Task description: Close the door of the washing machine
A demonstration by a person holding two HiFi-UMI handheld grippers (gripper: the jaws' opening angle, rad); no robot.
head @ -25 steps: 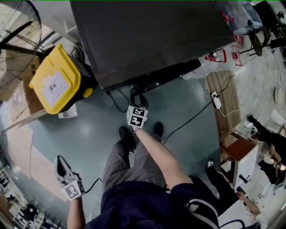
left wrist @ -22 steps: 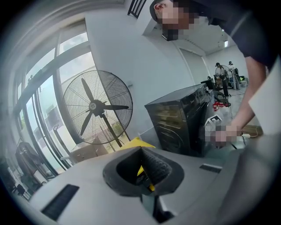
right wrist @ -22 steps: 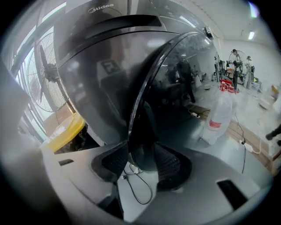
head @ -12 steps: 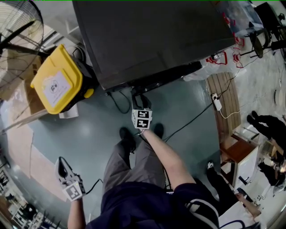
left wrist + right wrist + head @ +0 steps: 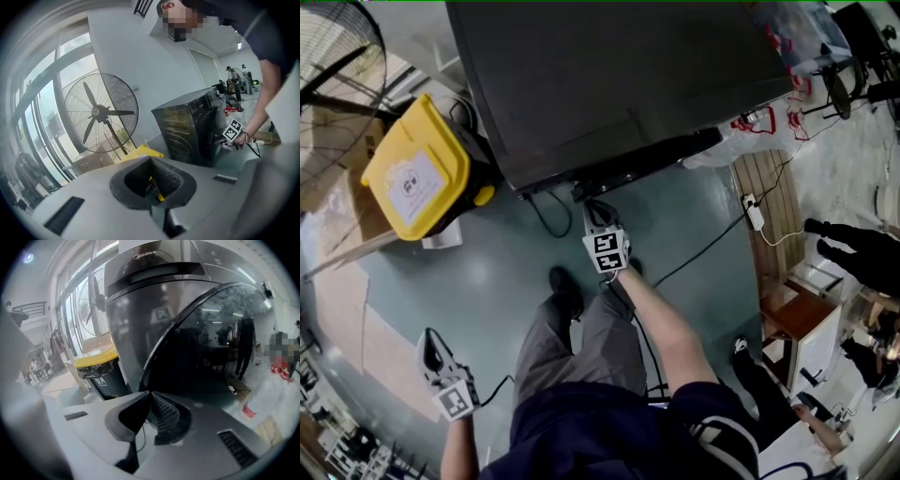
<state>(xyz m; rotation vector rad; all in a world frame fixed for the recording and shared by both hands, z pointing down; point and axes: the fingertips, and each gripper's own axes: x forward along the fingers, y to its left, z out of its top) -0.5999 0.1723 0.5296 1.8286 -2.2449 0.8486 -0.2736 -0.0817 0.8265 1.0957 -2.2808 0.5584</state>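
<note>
Right tongs clenched at the rim of the open washer door; left tongs clenched, held low

Right tongs (image 5: 592, 208) (image 5: 150, 393): jaws have just been closing, tips now meet, nothing seen between them; they sit at frame centre of the head view, right against the lower edge of the dark round glass door (image 5: 647, 159) (image 5: 201, 343). The door stands swung out from the front of the dark grey front-loading washing machine (image 5: 619, 84) (image 5: 136, 301), which fills the upper middle of the head view. Left tongs (image 5: 427, 339) (image 5: 151, 159): jaws together, empty, at lower left of the head view, well apart from the machine. Black bin with a yellow lid (image 5: 417, 169) stands just beside the machine at left; large round wire-cage floor fan (image 5: 333, 47) (image 5: 101, 112) sits in the upper left corner
</note>
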